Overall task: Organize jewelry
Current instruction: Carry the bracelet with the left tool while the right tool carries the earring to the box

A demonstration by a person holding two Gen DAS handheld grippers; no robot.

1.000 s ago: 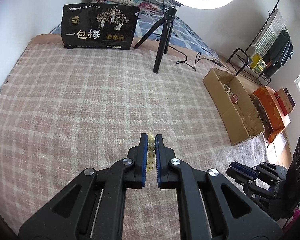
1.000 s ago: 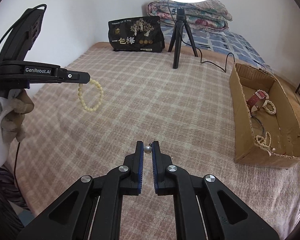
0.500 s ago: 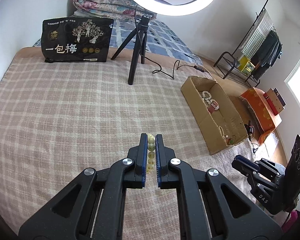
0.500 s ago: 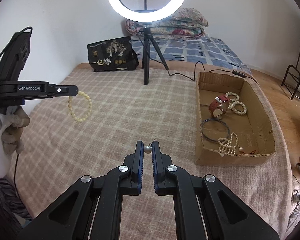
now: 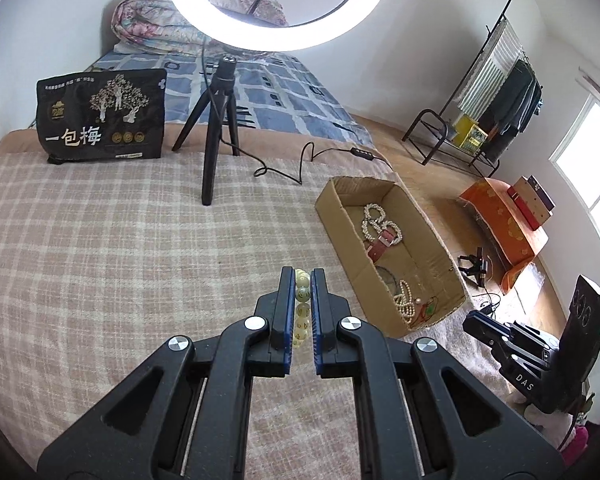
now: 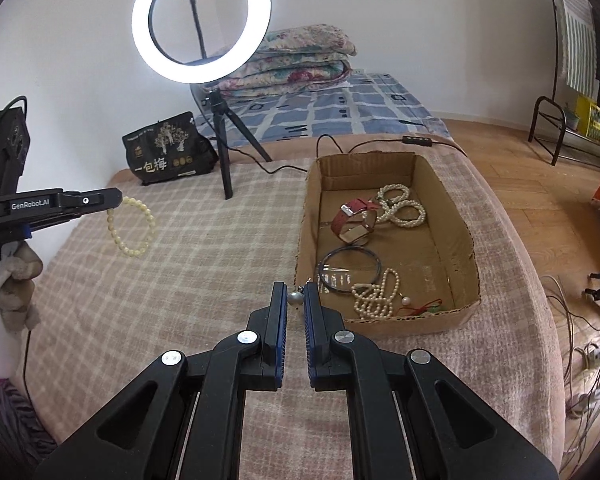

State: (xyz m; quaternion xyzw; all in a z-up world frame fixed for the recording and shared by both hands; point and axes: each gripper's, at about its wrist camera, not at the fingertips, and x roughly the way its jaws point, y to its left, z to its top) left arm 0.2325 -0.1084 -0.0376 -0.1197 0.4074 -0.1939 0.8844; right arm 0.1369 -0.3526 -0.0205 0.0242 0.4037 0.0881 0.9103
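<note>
We note left gripper [image 5: 302,280] jaws clamped on the yellow bead bracelet [image 6: 131,226]; right gripper [image 6: 295,298] jaws pinch a silver bead [image 6: 295,299] (cardboard box [image 6: 470,248] centre-right).

Lit ring light [image 6: 201,24] on a black tripod [image 6: 225,136] at twelve o'clock on the checked blanket [image 6: 172,264], cable [image 5: 300,164] trailing off toward two. Black snack bag [image 5: 102,114] with white characters propped at eleven beside the tripod, folded floral quilt [image 6: 300,60] behind on a blue patterned sheet [image 6: 340,108]. Clothes rack [image 5: 496,92] at two against the wall, orange box [image 5: 504,220] on the wood floor at three, window [image 5: 592,176] beyond it.
</note>
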